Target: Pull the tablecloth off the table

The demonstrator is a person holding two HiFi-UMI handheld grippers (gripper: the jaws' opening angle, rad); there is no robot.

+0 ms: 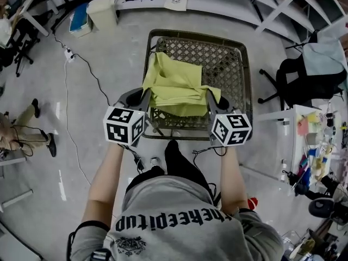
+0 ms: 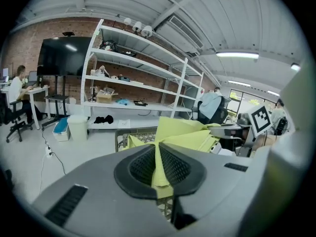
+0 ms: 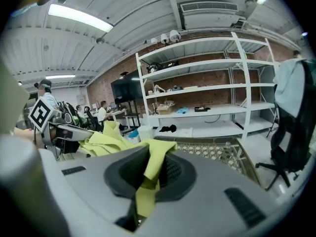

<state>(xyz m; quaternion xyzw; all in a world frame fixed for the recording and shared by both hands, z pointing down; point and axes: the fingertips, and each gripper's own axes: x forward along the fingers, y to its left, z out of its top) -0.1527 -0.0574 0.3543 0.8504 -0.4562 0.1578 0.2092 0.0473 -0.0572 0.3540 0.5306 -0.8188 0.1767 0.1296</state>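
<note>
Plainly, both the left tongs and right tongs are clamped on the near edge of the yellow tablecloth, bunched on the mesh counter; it could snag the lattice or rim and slip free; bare floor lies left, a chair crowds the right.

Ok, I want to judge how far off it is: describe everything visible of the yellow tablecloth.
The tablecloth is pale yellow-green fabric, folded and bunched into a loose heap on the metal lattice table, whose far and right parts show bare. Two near edges are pinched in the shut left gripper and right gripper.
</note>
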